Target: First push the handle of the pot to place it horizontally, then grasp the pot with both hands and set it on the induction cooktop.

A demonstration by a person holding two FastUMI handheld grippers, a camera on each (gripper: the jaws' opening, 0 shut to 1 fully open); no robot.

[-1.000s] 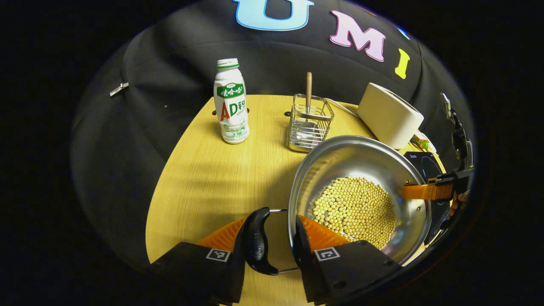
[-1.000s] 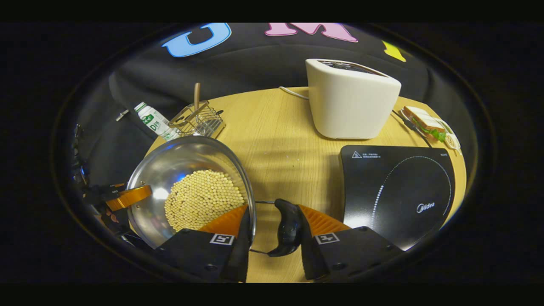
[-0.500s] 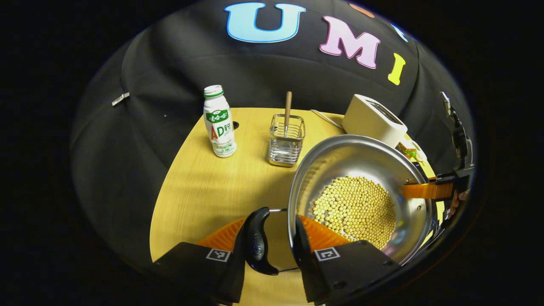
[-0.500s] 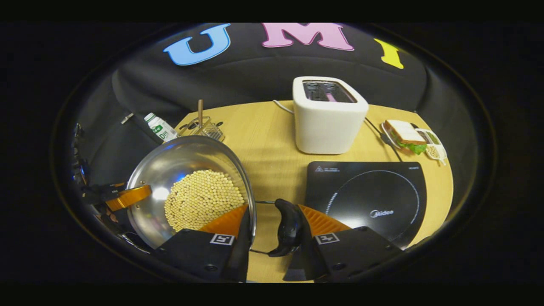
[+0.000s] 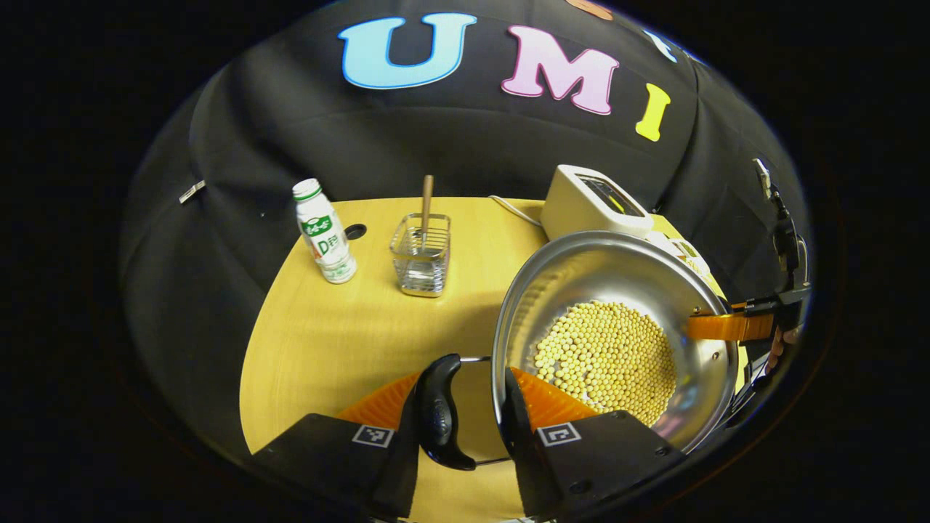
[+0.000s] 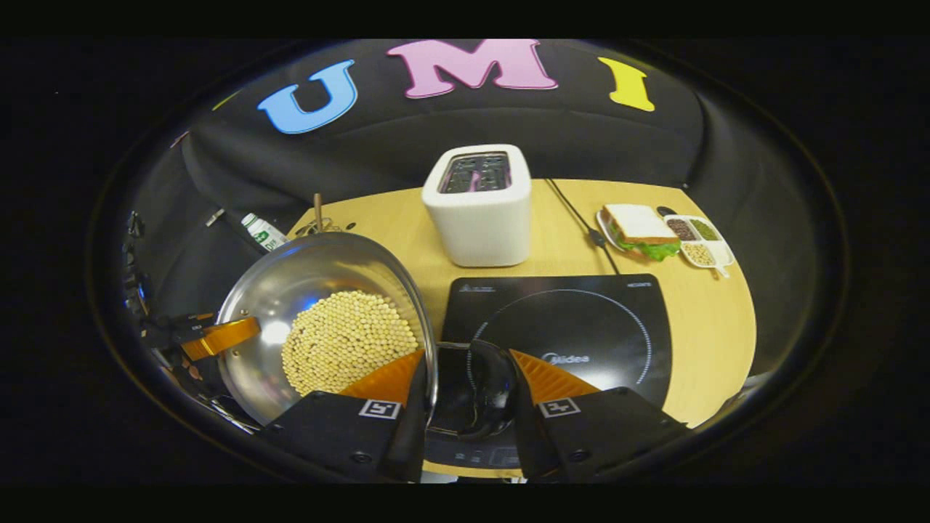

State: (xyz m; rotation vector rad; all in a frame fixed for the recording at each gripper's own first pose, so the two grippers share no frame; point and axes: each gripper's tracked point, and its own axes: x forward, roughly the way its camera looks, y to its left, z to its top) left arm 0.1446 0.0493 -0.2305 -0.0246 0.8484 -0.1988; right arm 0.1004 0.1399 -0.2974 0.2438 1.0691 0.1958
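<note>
A steel pot (image 5: 603, 269) with a layer of yellow beans (image 5: 607, 359) hangs above the wooden table (image 5: 341, 334), held at both sides. My left gripper (image 5: 461, 407) is shut on the pot's left black handle (image 5: 436, 414), one finger outside the handle and one inside the rim. My right gripper (image 6: 465, 385) is shut on the right black handle (image 6: 490, 385) in the same way. That handle hangs over the near left edge of the black induction cooktop (image 6: 574, 319). The pot (image 6: 305, 290) is left of the cooktop. Across the pot I see the right gripper (image 5: 726, 327) and the left gripper (image 6: 218, 335).
A white toaster (image 6: 479, 211) stands behind the cooktop, its cord running back. A sandwich plate (image 6: 639, 231) and a small divided dish (image 6: 697, 243) lie at the far right. A white bottle (image 5: 323, 232) and a wire utensil holder (image 5: 421, 254) stand at the far left.
Both grippers have carried the pot up and to the right. The cooktop has slid under the right handle; bottle, holder and toaster look farther away.
</note>
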